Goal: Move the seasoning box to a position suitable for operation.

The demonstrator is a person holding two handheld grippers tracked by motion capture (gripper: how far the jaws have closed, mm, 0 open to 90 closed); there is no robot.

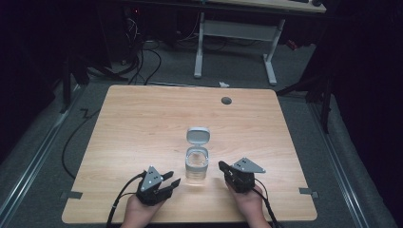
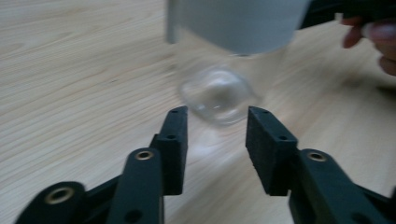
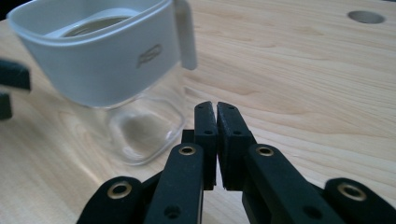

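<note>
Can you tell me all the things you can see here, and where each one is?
Table: 1, light wood, fills the middle of the high view.
Jar: 1, clear with a white collar and its white flip lid open, near the front middle of the table, between the two claws.
Round hole: 1, grey, in the table top near the far edge.
Desk frame: 1, white legs, on the floor beyond the table.
Cables: several, black, on the floor at far left.
Left claw: 1, black, open, left of the jar.
Right claw: 1, black, shut, right of the jar.
Hands: 2, at the near edge, each holding a claw.
</note>
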